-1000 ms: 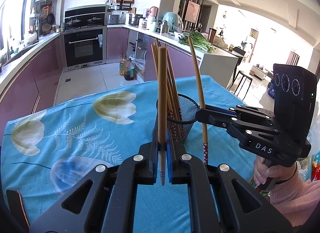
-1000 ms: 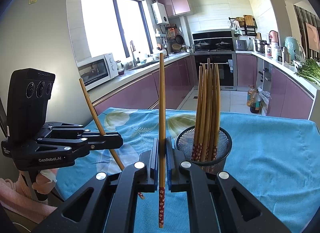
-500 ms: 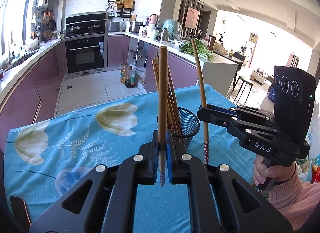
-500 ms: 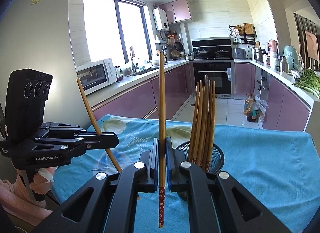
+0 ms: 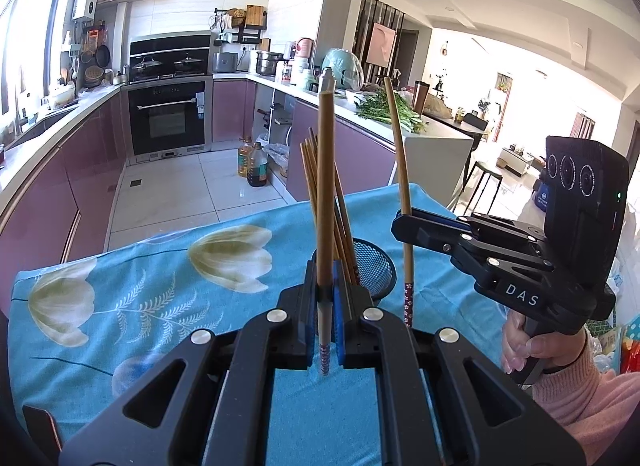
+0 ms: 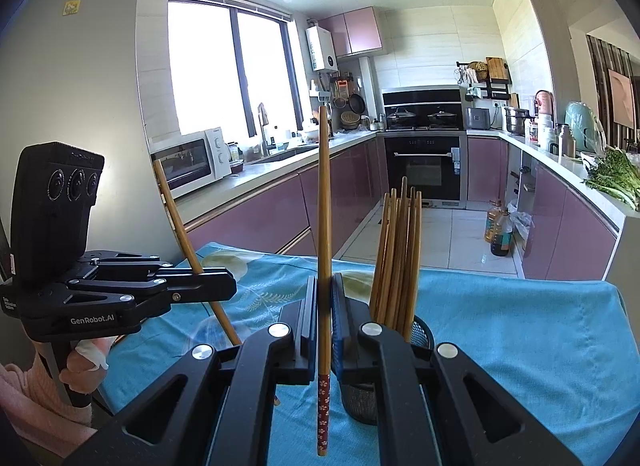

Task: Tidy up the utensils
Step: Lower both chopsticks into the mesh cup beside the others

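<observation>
Left gripper (image 5: 325,298) risen slightly, both jaws clamping one chopstick each, holder (image 5: 374,266) below.

The right claw (image 6: 325,306) pinches an upright chopstick (image 6: 323,205) beside the mesh holder (image 6: 420,334) of chopsticks.

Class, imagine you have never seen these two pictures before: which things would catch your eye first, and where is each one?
Each gripper pinches one upright chopstick: the left gripper holds its chopstick at centre, and the right gripper holds another. Between them, on the blue floral tablecloth, stands a black mesh holder holding a bundle of chopsticks.
</observation>
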Motion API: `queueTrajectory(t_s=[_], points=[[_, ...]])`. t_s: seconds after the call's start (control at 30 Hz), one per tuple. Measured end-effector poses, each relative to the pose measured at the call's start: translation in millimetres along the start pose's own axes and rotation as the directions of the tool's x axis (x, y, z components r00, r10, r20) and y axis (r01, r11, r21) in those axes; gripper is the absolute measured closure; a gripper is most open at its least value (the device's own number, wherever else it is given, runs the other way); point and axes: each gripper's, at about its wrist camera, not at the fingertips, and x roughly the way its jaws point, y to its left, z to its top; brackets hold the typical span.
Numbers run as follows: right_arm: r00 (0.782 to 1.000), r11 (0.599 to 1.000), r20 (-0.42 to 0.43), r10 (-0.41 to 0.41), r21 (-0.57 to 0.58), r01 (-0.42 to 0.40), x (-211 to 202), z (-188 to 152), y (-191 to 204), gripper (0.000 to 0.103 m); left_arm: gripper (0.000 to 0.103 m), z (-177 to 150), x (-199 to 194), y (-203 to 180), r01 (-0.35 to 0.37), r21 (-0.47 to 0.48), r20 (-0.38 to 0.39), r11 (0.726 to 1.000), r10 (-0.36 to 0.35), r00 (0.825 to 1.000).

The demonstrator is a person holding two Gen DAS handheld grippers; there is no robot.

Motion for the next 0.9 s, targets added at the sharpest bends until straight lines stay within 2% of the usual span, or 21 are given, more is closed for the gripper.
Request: queueTrajectory(t_s=[0.37,0.9], points=[[1.0,1.0,0.024,-0.01,0.007,0.01,3,9,-3,0.097,0.095,17,-3,0,0.017,-0.009,0.036,1.0,-0.017,0.999],[0.993,0.996,0.09,-0.075,0.057,0.07,12,29,-23,0.097,0.095,57,-3,-6,0.099,-0.028,0.13,0.995,-0.095,0.987]])
